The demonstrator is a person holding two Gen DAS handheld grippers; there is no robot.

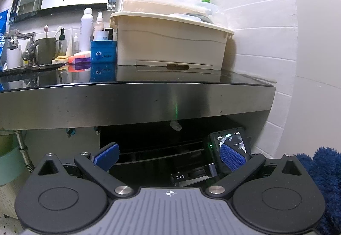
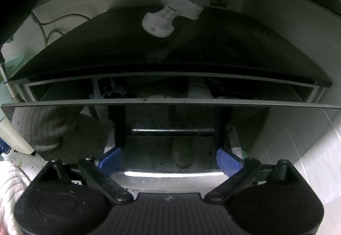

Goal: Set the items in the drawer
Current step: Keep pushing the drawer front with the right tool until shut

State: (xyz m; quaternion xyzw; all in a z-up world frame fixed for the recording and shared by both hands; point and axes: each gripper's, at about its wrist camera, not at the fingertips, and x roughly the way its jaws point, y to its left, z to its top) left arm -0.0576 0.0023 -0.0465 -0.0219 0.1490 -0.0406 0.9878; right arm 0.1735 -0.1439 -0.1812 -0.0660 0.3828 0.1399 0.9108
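I see the drawer [image 2: 170, 105] under the counter pulled out a little, so a narrow gap shows between its glossy dark front panel and the cabinet. Its front has a horizontal metal bar handle [image 2: 170, 131]. Inside the drawer lie several items [image 2: 198, 87], white and dark, but they are too shadowed to tell what each one is.
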